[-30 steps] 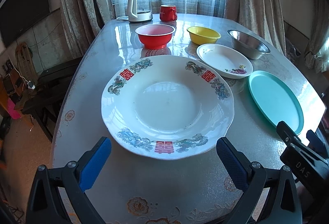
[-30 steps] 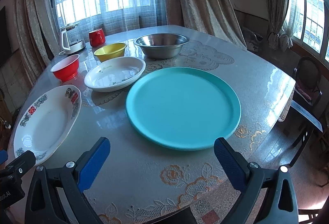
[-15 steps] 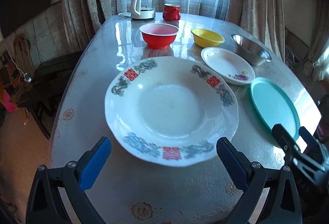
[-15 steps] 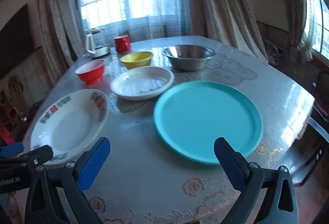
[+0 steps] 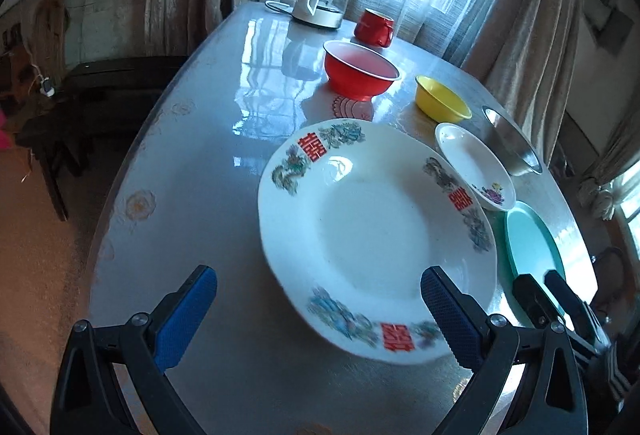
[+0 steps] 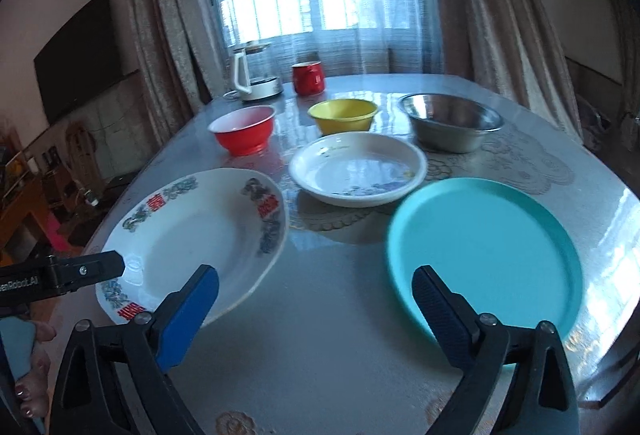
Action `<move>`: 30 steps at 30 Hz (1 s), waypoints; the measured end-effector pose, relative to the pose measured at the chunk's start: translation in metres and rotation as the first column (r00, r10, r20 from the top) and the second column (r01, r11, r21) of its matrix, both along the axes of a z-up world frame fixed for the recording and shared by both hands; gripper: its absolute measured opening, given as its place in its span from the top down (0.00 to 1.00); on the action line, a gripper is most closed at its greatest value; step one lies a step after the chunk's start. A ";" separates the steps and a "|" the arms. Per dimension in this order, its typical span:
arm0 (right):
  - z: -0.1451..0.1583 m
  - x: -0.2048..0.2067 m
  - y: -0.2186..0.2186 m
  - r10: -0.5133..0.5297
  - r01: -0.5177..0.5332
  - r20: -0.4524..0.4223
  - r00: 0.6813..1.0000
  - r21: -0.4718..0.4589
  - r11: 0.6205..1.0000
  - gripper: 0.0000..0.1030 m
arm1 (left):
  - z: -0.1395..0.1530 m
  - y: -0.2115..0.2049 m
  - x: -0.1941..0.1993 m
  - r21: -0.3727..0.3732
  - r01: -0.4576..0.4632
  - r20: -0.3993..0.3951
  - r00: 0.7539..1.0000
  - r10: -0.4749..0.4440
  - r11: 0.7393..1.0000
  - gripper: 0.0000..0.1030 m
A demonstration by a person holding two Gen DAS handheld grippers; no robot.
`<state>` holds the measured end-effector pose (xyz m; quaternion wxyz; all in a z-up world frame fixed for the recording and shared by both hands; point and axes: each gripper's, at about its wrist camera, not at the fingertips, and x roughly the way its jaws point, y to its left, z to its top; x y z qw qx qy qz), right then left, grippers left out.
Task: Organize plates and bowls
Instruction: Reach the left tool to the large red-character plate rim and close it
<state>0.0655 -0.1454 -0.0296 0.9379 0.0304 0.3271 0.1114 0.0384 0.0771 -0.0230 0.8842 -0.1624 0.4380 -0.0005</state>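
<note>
Left wrist view: my left tool [image 5: 318, 309] spread wide, nothing held; has swung in closer on big patterned plate [image 5: 372, 231], right pad now over its near rim. Plate flat on counter [image 5: 192, 171]. Red bowl [image 5: 360, 69], yellow bowl [image 5: 442, 103], small white plate [image 5: 476, 167], steel bowl [image 5: 512, 143] beyond; teal plate [image 5: 532, 247] at right.

Right wrist view: my right tool [image 6: 314, 309] wide but closing slightly, nothing between pads; has turned leftward, teal plate [image 6: 492, 251] now off to right. Likely first pickup coming, nothing stacked yet.

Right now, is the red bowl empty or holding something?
Empty. The red bowl shows only its bare pale inside in the left wrist view, sitting upright on the table.
</note>
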 end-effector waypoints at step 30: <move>-0.040 0.082 0.023 0.263 -0.176 -0.188 0.946 0.380 0.908 0.58 | -0.027 0.010 0.026 -0.039 0.114 0.100 0.989 -0.110 0.993 0.49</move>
